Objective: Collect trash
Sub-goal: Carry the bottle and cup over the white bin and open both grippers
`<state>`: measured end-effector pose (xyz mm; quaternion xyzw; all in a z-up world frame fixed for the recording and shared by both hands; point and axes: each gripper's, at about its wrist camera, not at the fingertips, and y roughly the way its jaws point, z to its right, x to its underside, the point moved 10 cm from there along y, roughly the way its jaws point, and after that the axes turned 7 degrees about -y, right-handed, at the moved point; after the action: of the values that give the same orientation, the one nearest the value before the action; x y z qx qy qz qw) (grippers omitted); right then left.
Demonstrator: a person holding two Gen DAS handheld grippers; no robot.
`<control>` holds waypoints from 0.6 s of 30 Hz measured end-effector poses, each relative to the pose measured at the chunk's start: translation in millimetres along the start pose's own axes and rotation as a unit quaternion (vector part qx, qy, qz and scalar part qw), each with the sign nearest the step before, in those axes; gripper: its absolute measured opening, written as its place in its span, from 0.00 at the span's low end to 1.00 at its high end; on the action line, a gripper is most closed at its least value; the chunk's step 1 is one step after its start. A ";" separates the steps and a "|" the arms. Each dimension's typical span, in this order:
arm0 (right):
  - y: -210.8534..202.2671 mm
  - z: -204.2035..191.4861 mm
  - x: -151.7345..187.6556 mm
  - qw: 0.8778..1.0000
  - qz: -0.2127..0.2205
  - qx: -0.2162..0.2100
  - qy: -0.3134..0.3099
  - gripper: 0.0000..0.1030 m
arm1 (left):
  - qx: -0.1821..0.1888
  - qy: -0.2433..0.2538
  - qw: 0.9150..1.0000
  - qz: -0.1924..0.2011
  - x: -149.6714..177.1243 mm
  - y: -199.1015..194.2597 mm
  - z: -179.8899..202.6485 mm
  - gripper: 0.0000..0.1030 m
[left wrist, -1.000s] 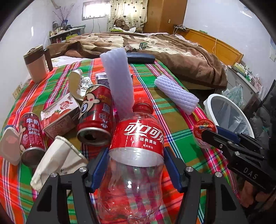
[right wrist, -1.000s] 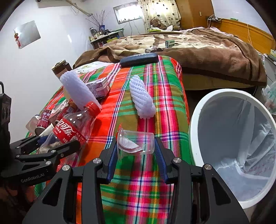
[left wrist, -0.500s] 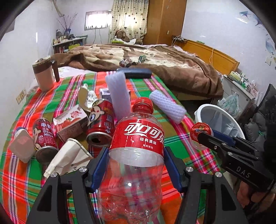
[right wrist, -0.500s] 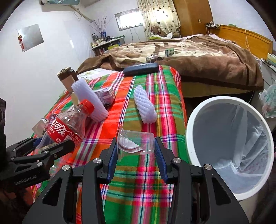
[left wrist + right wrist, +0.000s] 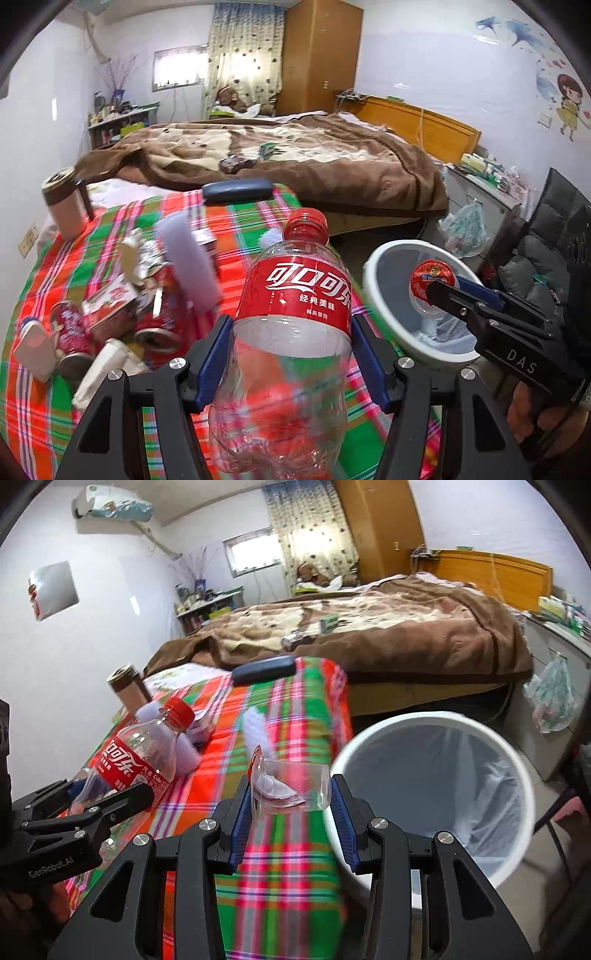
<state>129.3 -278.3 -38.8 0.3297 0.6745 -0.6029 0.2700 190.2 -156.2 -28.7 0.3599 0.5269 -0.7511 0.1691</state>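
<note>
My left gripper (image 5: 291,354) is shut on an empty clear cola bottle (image 5: 291,317) with a red label and red cap, held above the plaid cloth. The same bottle (image 5: 136,760) shows at the left of the right wrist view. My right gripper (image 5: 291,808) is shut on a clear plastic cup (image 5: 288,782) with a peeled red lid, close to the rim of the white bin (image 5: 436,794). In the left wrist view that cup (image 5: 432,277) hangs over the bin (image 5: 384,325), which has a pale liner.
On the plaid-covered table (image 5: 48,398) lie red cans (image 5: 162,317), a small carton (image 5: 110,306), crumpled paper (image 5: 107,369) and white foam sleeves (image 5: 188,262). A brown-lidded mug (image 5: 66,206) and a dark case (image 5: 236,190) stand farther back. A bed with a brown blanket (image 5: 295,162) lies beyond.
Both grippers have risen and swung to the right with their loads. The bin now sits closer under the right gripper, and the cans on the cloth have dropped lower left in view.
</note>
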 end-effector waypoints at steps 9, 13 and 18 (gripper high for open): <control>-6.2 63.6 6.0 0.998 -0.001 0.051 0.039 0.41 | 0.049 0.032 0.998 -0.019 -1.7 26.8 69.4 0.62; -6.9 88.8 14.4 0.996 -0.014 0.071 0.051 0.41 | 0.069 0.035 0.996 -0.039 2.5 45.3 95.7 0.62; -0.6 115.9 25.0 0.993 -0.033 0.093 0.062 0.41 | 0.080 0.051 0.994 -0.057 7.0 67.6 126.5 0.62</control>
<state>109.0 -390.3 -72.2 0.3677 0.6419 -0.6495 0.1757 182.3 -297.1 -55.5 0.3796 0.4928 -0.7799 0.0696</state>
